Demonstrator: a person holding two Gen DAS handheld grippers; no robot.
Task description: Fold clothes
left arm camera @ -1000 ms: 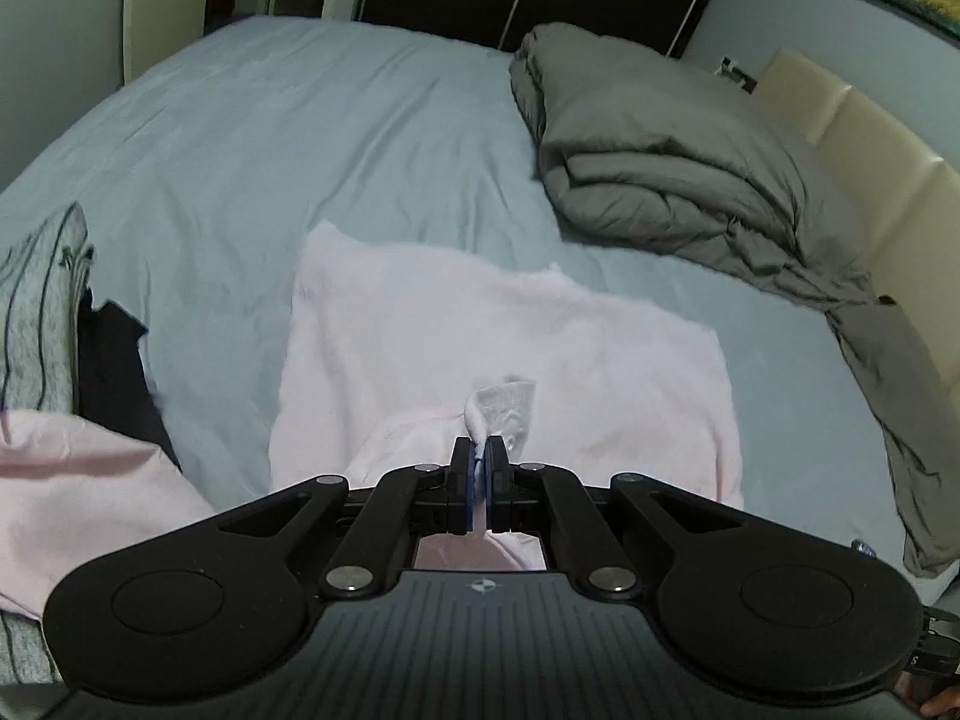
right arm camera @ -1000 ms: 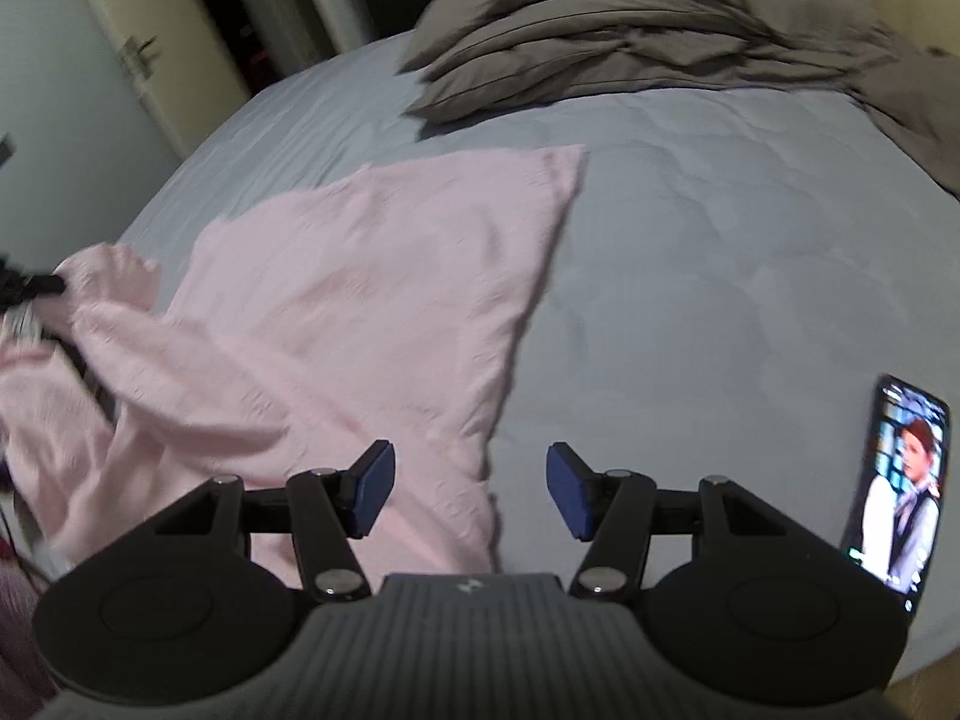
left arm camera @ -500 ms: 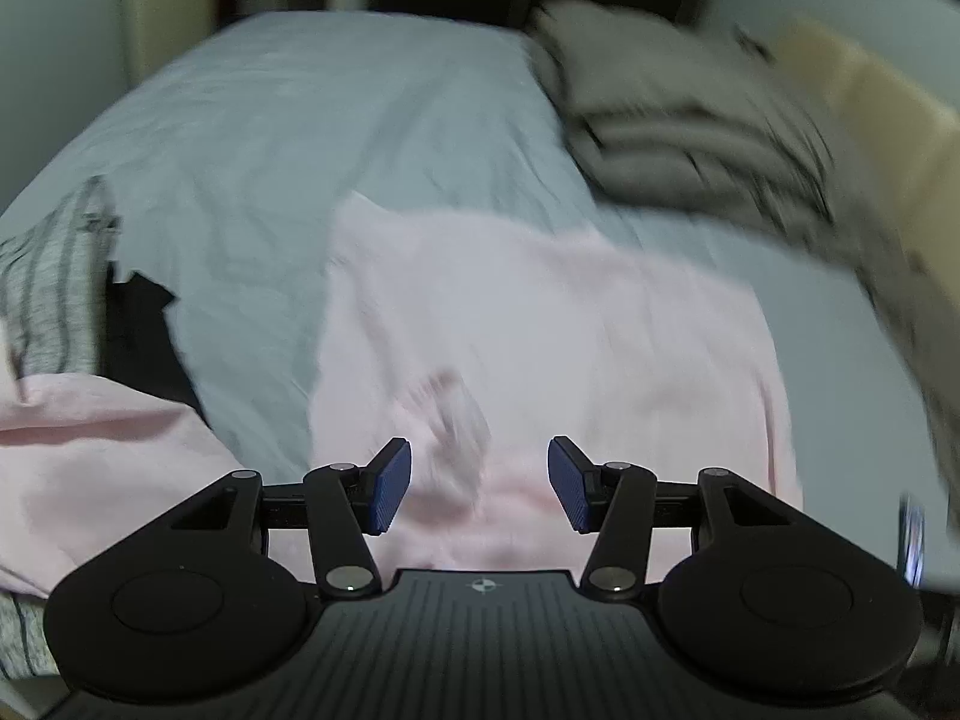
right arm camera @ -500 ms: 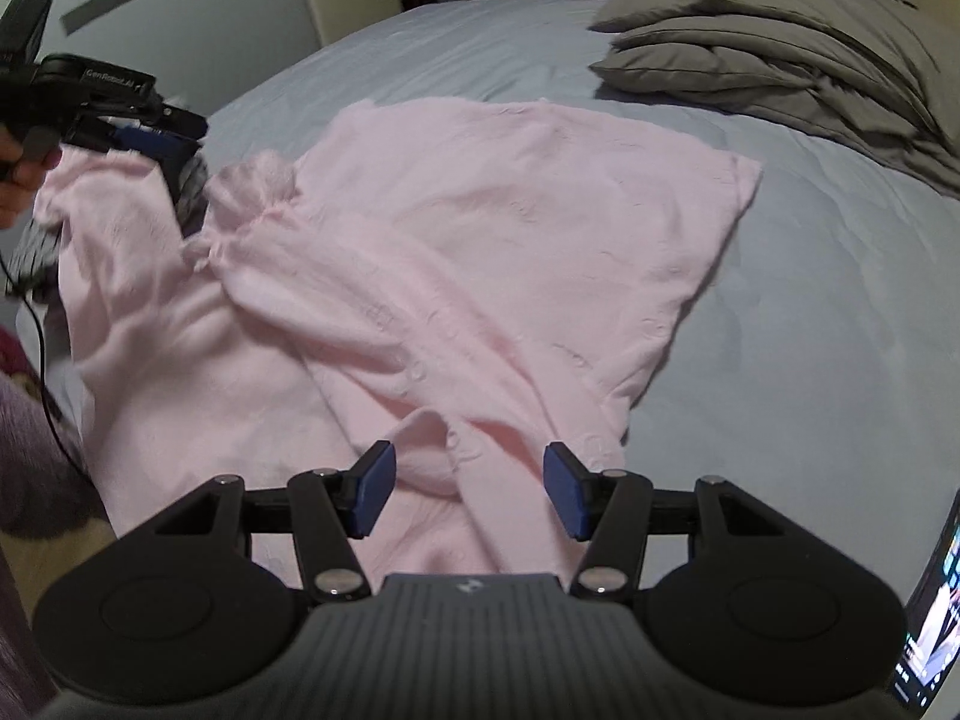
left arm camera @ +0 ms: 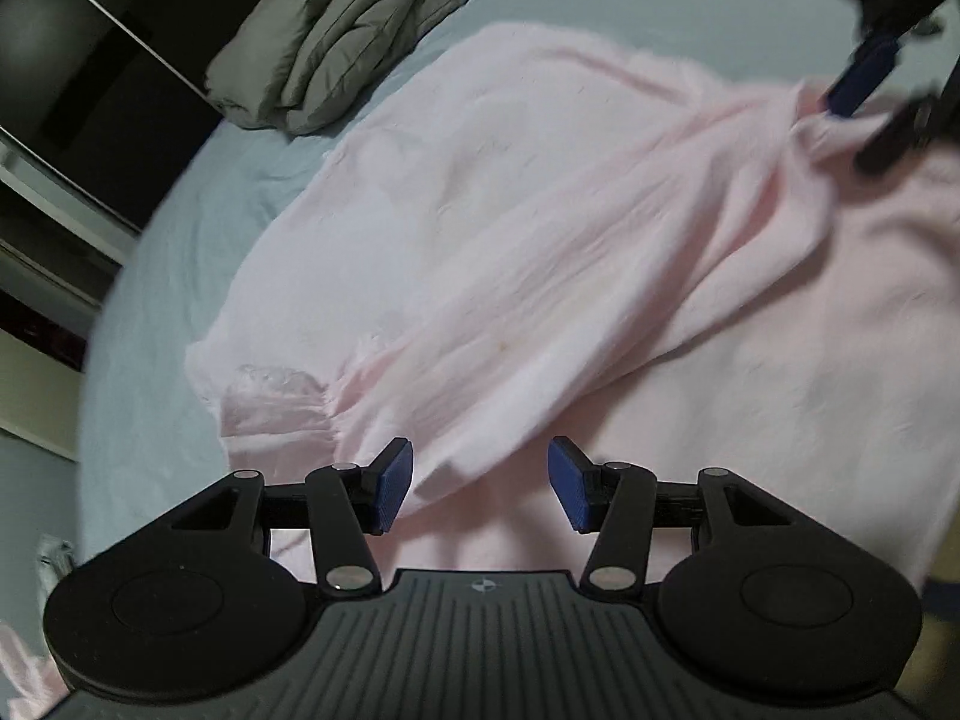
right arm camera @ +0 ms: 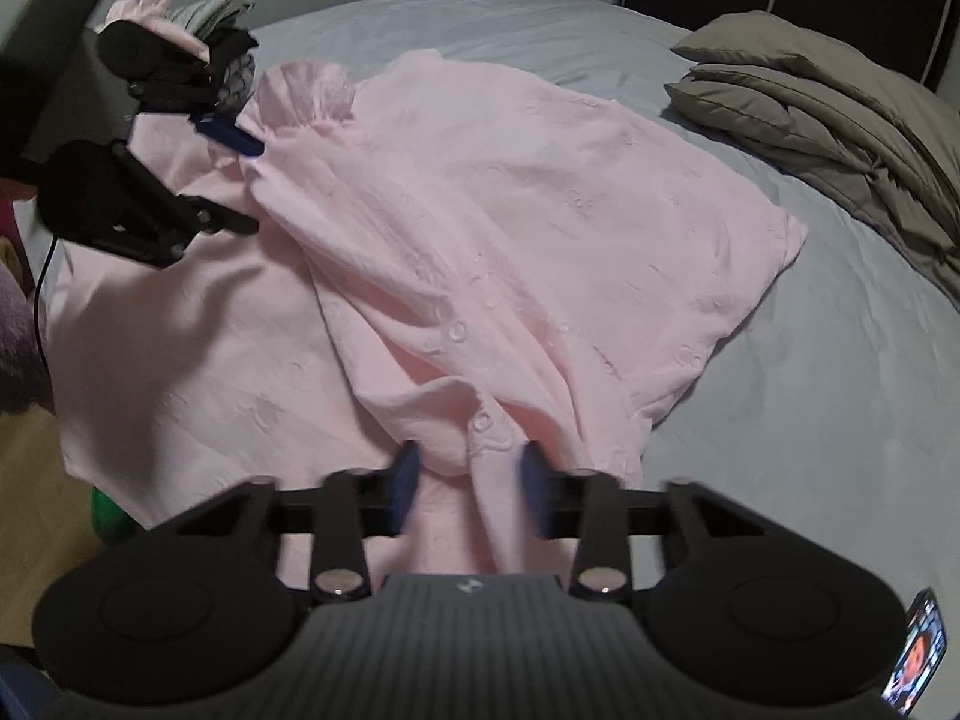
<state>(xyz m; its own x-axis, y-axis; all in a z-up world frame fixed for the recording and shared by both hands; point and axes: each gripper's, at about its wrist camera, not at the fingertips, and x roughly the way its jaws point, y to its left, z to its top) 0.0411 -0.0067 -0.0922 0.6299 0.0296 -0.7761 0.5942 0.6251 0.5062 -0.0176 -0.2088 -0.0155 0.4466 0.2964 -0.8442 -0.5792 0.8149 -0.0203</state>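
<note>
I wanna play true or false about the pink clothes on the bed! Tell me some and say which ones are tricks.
1. The pink garment lies on a blue-grey bed sheet. True.
2. The left gripper is shut tight on the cloth. False: its jaws stand open, with pink cloth between them.
3. A folded grey duvet sits on the bed beyond the garment. True.
4. The phone has a dark screen. False: its screen is lit.
5. The right gripper has pink fabric between its fingers. True.
</note>
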